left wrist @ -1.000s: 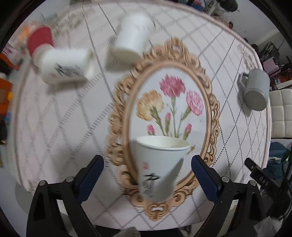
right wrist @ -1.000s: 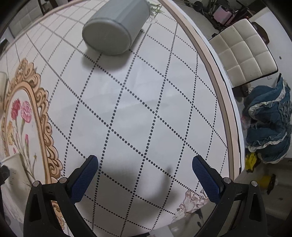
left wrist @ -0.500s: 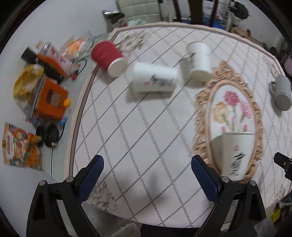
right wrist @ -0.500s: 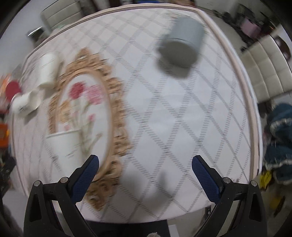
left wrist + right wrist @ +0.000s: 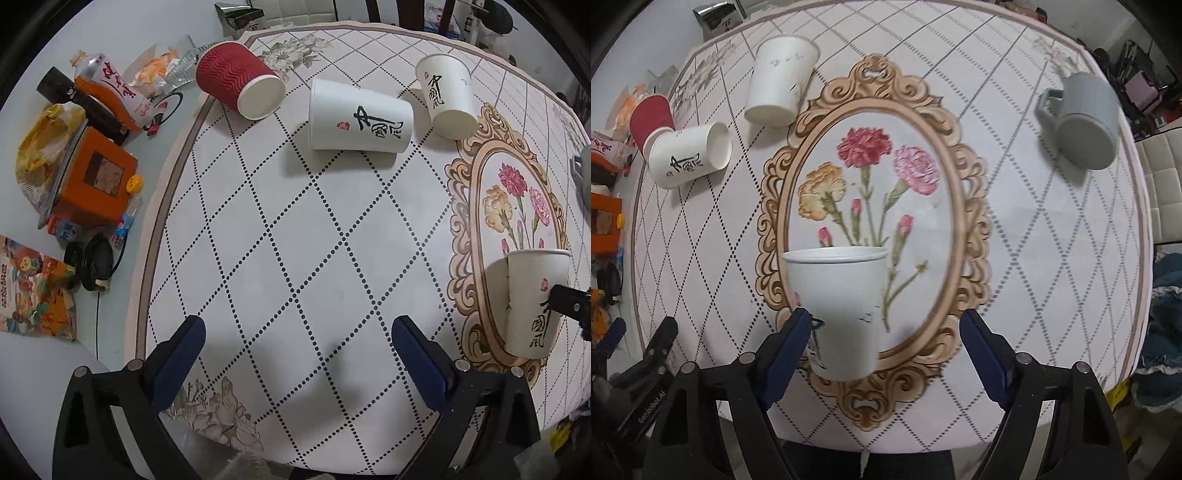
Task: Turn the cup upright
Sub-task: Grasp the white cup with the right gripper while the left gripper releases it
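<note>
One white paper cup (image 5: 842, 310) stands upright on the flower oval at the near edge of the table; it also shows in the left wrist view (image 5: 533, 301). My right gripper (image 5: 882, 350) is open, with the cup between its fingers near the left one. Two more white cups lie on their sides (image 5: 360, 116) (image 5: 448, 98), and a red ribbed cup (image 5: 238, 79) lies on its side at the far left edge. A grey mug (image 5: 1084, 120) lies on its side at the right. My left gripper (image 5: 295, 354) is open and empty over bare cloth.
The round table has a diamond-pattern cloth (image 5: 295, 229). To the left of it a grey surface holds an orange box (image 5: 94, 181), snack bags (image 5: 33, 295) and a black bottle (image 5: 83, 101). A white chair (image 5: 1161, 184) stands at the right.
Both grippers have swung left. The left view now centres on bare cloth, with the upright cup at its right edge. The right view now has the upright cup between its fingers.
</note>
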